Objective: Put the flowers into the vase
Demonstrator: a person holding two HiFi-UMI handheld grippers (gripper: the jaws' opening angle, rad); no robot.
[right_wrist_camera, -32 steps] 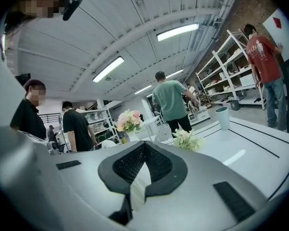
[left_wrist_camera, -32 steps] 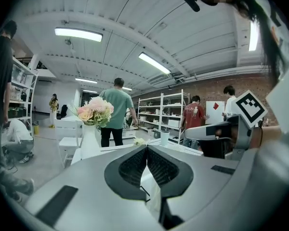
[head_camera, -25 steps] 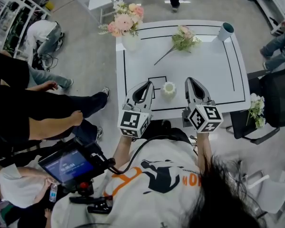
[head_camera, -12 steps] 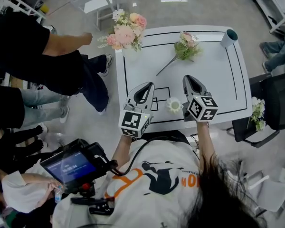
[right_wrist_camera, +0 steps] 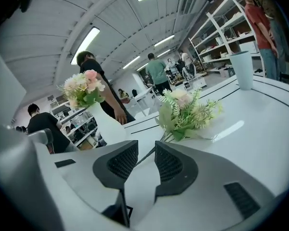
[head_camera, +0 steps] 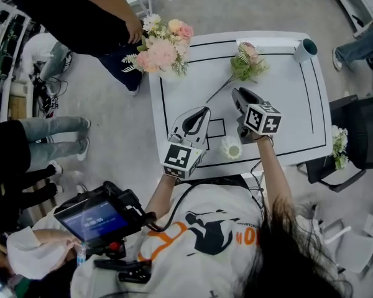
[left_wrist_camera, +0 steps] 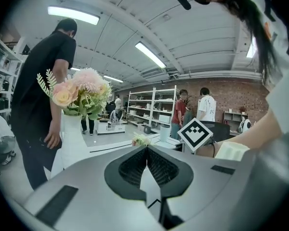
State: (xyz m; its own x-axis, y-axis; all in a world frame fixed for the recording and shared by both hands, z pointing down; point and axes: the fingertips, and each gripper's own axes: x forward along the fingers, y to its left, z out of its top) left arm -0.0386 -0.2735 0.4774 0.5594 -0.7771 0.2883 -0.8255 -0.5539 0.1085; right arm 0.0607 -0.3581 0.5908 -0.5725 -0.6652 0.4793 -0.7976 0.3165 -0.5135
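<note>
A loose flower bunch point(head_camera: 246, 61) lies on the white table point(head_camera: 286, 117), its stem point(head_camera: 214, 93) pointing towards me. My right gripper point(head_camera: 237, 95) hovers just short of the stem's end. Its jaws are opening and nothing is between them. In the right gripper view the bunch point(right_wrist_camera: 185, 112) lies just beyond the parted fingertips point(right_wrist_camera: 145, 150). My left gripper point(head_camera: 199, 115) is shut and empty, over the table's near left. A tall white vase point(head_camera: 163, 64) full of pink flowers stands at the far left corner. A small ribbed white vase point(head_camera: 231, 148) stands near the front edge between my arms.
A person in black stands at the far left corner with a hand point(head_camera: 135, 30) by the tall vase. A grey-blue cup point(head_camera: 304, 48) sits at the far right corner. A chair point(head_camera: 354, 135) with more flowers is right of the table. Other people stand at the left.
My right gripper has moved forward and down towards the flower stem, and its jaws have parted. The left gripper has edged forward. A person in black has stepped up to the tall vase.
</note>
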